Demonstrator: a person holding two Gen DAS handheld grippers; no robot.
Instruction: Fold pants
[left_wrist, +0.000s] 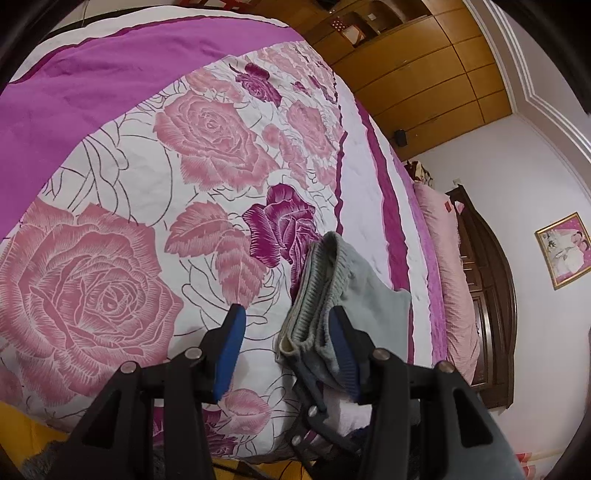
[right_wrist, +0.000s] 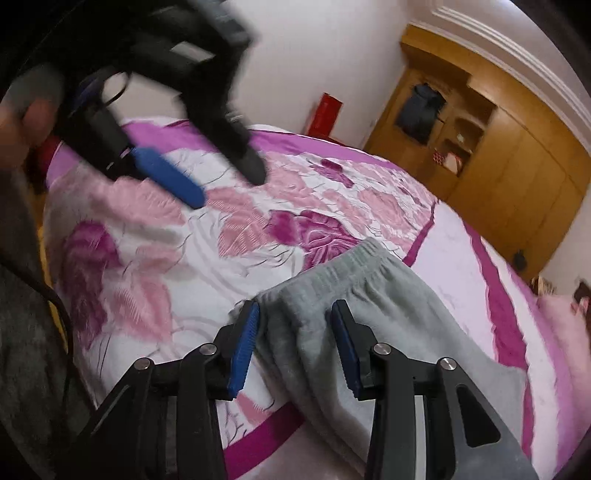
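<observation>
A bed covered in a white spread printed with big pink and purple roses fills the space ahead of both claws, its plain magenta band lying far beyond the left claw's tips. A wooden wardrobe stands past the far end of the bed, up and to the right of the right claw. The grey pants lie on the spread directly under and ahead of the right claw, the elastic waistband just beyond its tips and the cloth running back beneath its right finger. In the left wrist view the same pants appear as a folded stack with ribbed edges, sitting at the right finger of the left claw. The left claw's jaws stand apart; the stack leans on the inner face of the right pad while the left pad is clear of it, over bare spread. The right claw's jaws also stand apart, straddling a ridge of grey cloth; the pads do not seem to press it, though the blur makes that hard to judge. The left claw shows blurred above and left of the right one.
</observation>
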